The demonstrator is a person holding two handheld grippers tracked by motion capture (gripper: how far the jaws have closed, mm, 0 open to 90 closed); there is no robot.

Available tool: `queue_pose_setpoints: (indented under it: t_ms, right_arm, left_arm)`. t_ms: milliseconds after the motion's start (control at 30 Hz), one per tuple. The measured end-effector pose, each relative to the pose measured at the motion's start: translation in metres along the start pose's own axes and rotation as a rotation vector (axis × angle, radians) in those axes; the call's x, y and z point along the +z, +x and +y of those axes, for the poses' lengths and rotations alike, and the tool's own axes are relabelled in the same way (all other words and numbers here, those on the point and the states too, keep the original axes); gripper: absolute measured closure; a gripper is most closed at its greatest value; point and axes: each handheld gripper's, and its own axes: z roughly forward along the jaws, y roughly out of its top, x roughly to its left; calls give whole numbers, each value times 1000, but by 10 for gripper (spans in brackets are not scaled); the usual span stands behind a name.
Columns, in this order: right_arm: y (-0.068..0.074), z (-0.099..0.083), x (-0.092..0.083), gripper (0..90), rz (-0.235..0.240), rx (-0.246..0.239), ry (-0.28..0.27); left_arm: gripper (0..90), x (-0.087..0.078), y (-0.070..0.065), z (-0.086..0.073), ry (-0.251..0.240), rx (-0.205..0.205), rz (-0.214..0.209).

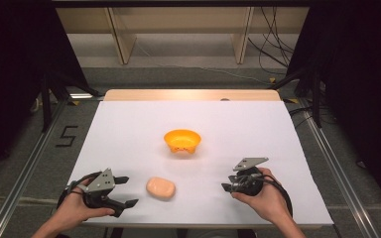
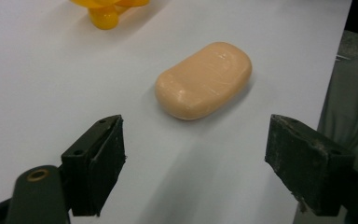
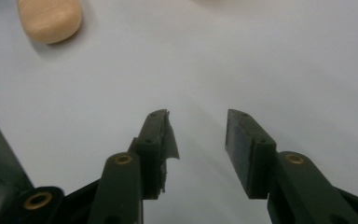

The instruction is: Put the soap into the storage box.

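While unheld, soap [image 2: 204, 79] lies ahead of left tool [image 2: 193, 163].

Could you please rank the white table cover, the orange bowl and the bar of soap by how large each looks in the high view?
1. White table cover, by far the largest.
2. Orange bowl.
3. Bar of soap, slightly smaller than the bowl; it lies nearer the camera, so the gap is unsure.
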Motion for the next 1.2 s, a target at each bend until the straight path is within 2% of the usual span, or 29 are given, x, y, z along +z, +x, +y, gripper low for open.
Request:
queue_pose_setpoints:
  t_ms: [33, 100, 133, 167, 200, 233, 267, 300, 367, 400, 433, 500, 533, 567, 600, 633, 667, 767, 833, 867, 933, 967, 1000, 1133, 1167, 1200]
  right_arm:
    - [1, -2, 1, 602, -22, 18, -49]
    - [1, -2, -2, 587, -39, 12, -48]
    - [1, -2, -6, 575, -58, 10, -37]
    - [1, -2, -6, 575, -58, 10, -37]
    - [0, -4, -6, 547, -83, -12, -65]
    - [1, -3, -9, 542, -75, 20, -42]
    - [1, -3, -9, 542, -75, 20, -42]
    - [-1, -4, -11, 532, -88, 10, -41]
    - [-5, -5, -9, 529, -90, -33, -69]
    - [-3, -6, -11, 527, -95, -8, -46]
    - [-3, -6, -11, 522, -96, -19, -47]
    - [-4, -6, -9, 517, -103, -28, -65]
    - [-5, -6, -9, 518, -98, -32, -57]
    - [-3, -6, -9, 518, -91, 2, -44]
    - [-3, -6, -9, 518, -91, 2, -44]
    - [-3, -6, -9, 518, -90, -3, -41]
    - [-4, -7, -7, 514, -93, -19, -49]
    - [-4, -7, -5, 509, -89, -8, -54]
    - [-4, -6, -6, 503, -81, -9, -27]
    - [-4, -7, -5, 501, -86, -3, -42]
    - [-4, -7, -5, 496, -78, -8, -28]
    - [-4, -7, -5, 496, -78, -8, -28]
    - [-4, -7, -4, 494, -79, -6, -34]
    - [-5, -7, -4, 492, -72, -3, -36]
    - [-5, -8, -3, 490, -77, -2, -50]
    - [-4, -7, -4, 486, -62, 11, -26]
  left_arm:
    - [191, 1, -1, 1, -7, 1, -4]
    - [185, 1, 0, 4, 2, 15, -12]
    - [183, 1, -1, 5, -10, 14, -7]
    - [182, 1, -1, 5, -10, 14, -7]
    - [181, 1, 0, 8, -2, 19, -18]
    - [180, 2, 0, 12, -4, 37, -22]
    - [180, 2, 0, 12, -4, 37, -22]
    - [180, 3, 0, 17, 15, 65, -22]
    - [183, 4, 0, 24, 49, 105, -49]
    - [184, 4, 1, 27, 75, 125, -53]
    - [186, 5, 2, 33, 110, 156, -62]
    - [197, 8, 3, 40, 151, 186, -81]
    - [197, 10, 4, 45, 192, 215, -97]
    - [197, 11, 4, 48, 218, 231, -102]
    - [199, 11, 4, 48, 218, 231, -102]
    - [203, 13, 5, 53, 251, 266, -109]
    - [205, 18, 5, 59, 292, 275, -131]
    - [208, 24, 3, 63, 304, 298, -125]
    - [206, 32, 0, 70, 373, 347, -153]
    - [205, 32, 0, 70, 373, 347, -153]
    - [202, 42, -2, 74, 419, 394, -177]
    - [200, 42, -2, 74, 419, 394, -177]
    - [199, 47, -3, 76, 451, 437, -177]
    - [192, 54, -5, 78, 482, 468, -196]
    - [195, 56, -5, 78, 487, 469, -204]
    - [197, 60, -5, 79, 500, 482, -215]
